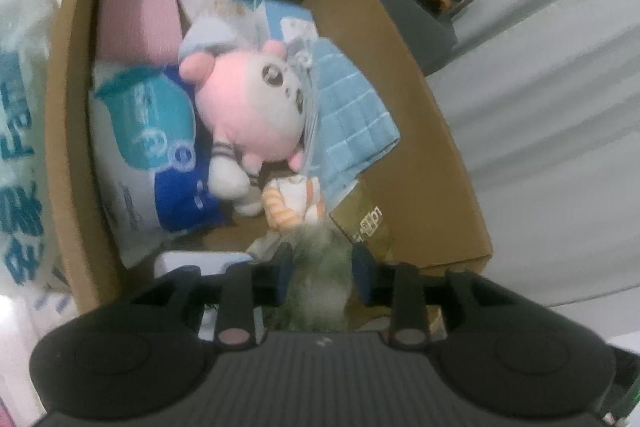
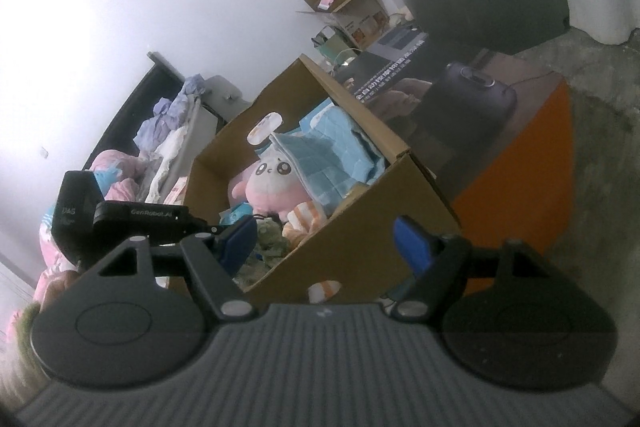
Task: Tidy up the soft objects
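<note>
Between the left tongs [image 1: 323,269], a fuzzy grey-green plush toy [image 1: 320,279] sits low over the near end of the brown cardboard box [image 1: 420,107]. Jaws part open, w/ the fur filling the gap; can't tell if the pads press it or have let go. My guess: v. light, squashy, fur slippery, so it'll sag and slide; best pinched deep on the body, not on loose pile.

Right tongs [image 2: 324,241] gape wide, holding nothing, just outside the box's near corner.

Further in: an orange-striped soft toy [image 1: 294,201], then a pink-and-white round plush w/ big eyes [image 1: 256,111], a light-blue quilted cloth [image 1: 352,115] to its right, and white-and-blue plastic packs [image 1: 152,147] on the left.

Hard to make out: the green toy's shape, cut off by the tongs body; box floor mostly buried; left view blurred.
</note>
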{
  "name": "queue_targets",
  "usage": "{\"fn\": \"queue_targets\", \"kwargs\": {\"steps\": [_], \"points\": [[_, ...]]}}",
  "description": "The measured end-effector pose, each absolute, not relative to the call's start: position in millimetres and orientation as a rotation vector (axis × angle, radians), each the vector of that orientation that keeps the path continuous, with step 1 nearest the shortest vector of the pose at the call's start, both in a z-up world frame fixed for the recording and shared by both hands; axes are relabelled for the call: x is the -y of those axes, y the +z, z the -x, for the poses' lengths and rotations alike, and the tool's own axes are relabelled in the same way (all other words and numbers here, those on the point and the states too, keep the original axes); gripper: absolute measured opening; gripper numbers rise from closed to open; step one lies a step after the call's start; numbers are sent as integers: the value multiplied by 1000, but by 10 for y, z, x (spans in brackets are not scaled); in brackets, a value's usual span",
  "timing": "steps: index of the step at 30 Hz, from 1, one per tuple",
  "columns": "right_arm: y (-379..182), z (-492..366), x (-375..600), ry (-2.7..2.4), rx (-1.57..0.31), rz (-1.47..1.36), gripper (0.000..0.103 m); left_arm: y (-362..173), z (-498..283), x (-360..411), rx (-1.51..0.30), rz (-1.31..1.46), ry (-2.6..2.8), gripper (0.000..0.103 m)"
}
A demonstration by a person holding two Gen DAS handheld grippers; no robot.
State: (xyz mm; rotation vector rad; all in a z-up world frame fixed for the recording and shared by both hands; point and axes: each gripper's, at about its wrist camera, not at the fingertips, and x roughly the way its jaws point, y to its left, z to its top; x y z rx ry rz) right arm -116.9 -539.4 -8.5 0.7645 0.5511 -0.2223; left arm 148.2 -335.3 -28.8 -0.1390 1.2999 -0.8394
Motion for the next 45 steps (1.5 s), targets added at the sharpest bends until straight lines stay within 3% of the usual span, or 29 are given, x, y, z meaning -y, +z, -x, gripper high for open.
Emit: {"fn": "queue_targets", "kwargs": {"steps": [2, 6, 12, 17, 23, 27, 45], "points": [[-72, 1189, 5373, -224, -547, -763, 76, -192, -1434, 3339, -1256, 109, -846, 45], [-52, 1214, 5319, -223, -536, -764, 76, 20, -1305, 3242, -1172, 51, -875, 51], [17, 1221, 5124, -194, -507, -749, 79, 373, -1020, 2861, -999, -59, -891, 68], [142, 1182, 4855, -151, -480, -694, 87, 579, -725, 2421, -839, -195, -815, 87], [256, 1056, 4486, -106, -482, -638, 94, 584, -431, 1886, -736, -216, -645, 102], [319, 945, 4206, -59, -520, -585, 101, 529, -317, 1646, -731, -187, -576, 103], [494, 648, 3313, -92, -654, -341, 102, 281, -143, 1083, -765, -177, -333, 103]]}}
